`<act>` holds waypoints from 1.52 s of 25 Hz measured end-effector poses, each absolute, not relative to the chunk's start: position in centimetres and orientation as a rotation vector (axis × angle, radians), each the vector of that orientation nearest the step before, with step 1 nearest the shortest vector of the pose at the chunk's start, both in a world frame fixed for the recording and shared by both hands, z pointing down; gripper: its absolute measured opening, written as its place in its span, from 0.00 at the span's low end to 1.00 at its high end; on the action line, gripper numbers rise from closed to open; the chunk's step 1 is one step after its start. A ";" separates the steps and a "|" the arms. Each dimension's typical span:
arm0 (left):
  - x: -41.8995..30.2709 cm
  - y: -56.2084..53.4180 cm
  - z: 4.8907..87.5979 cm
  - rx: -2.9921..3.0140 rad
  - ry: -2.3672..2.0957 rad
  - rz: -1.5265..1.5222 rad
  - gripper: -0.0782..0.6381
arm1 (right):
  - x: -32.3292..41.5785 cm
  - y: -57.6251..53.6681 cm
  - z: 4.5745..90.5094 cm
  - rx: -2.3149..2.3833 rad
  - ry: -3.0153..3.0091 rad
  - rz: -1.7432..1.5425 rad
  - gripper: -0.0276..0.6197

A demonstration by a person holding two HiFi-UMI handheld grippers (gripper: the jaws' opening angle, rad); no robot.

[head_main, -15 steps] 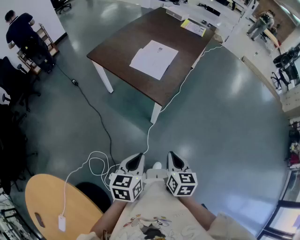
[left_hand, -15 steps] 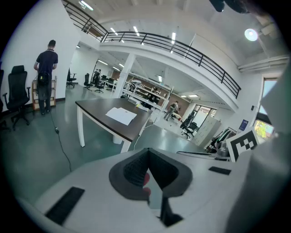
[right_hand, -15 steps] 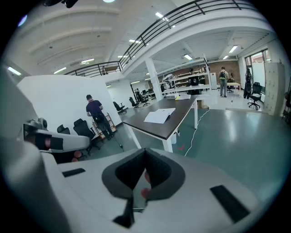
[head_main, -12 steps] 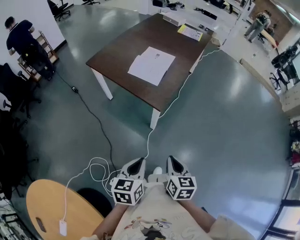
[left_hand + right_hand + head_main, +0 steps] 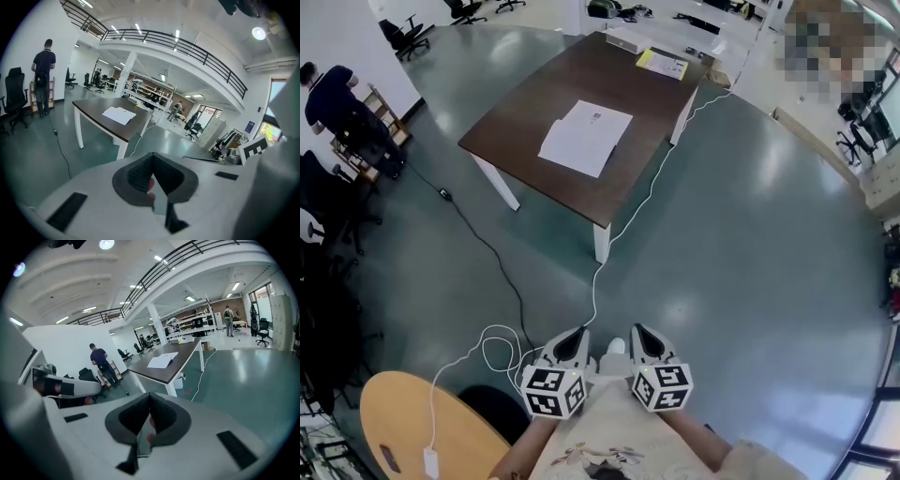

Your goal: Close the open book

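The open book (image 5: 586, 137) lies flat with white pages up on a dark brown table (image 5: 525, 131) far ahead of me. It also shows in the left gripper view as the book (image 5: 119, 115) and in the right gripper view as the book (image 5: 163, 360). My left gripper (image 5: 574, 344) and right gripper (image 5: 643, 339) are held side by side close to my body, well short of the table. Both are shut with nothing between their jaws.
A white cable (image 5: 623, 225) runs from the table across the grey floor to a round wooden table (image 5: 412, 427) at lower left. A yellow-and-white sheet (image 5: 662, 63) lies at the table's far end. A person (image 5: 333, 89) stands at far left by black office chairs (image 5: 323, 239).
The table and book have shifted up and a little left in the head view. Both grippers stay shut side by side and sit slightly lower in the frame.
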State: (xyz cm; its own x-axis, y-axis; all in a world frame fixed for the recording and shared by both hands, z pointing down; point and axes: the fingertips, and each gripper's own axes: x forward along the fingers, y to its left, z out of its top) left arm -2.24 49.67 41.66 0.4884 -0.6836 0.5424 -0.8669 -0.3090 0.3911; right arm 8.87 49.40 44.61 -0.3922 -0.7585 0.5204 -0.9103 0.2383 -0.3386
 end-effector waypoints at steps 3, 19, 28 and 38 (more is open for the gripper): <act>-1.4 49.6 41.9 2.077 -1.291 0.358 0.12 | 9.3 49.4 44.6 1.535 -2.314 0.879 0.05; -0.7 38.8 43.1 2.037 -1.263 0.345 0.12 | 10.8 37.8 45.7 1.539 -2.303 0.900 0.05; -5.5 20.4 44.1 2.058 -1.163 0.394 0.12 | 6.9 21.3 47.6 1.600 -2.204 1.009 0.05; -12.1 2.2 45.7 2.069 -1.092 0.436 0.12 | 5.0 5.1 48.7 1.657 -2.129 1.226 0.09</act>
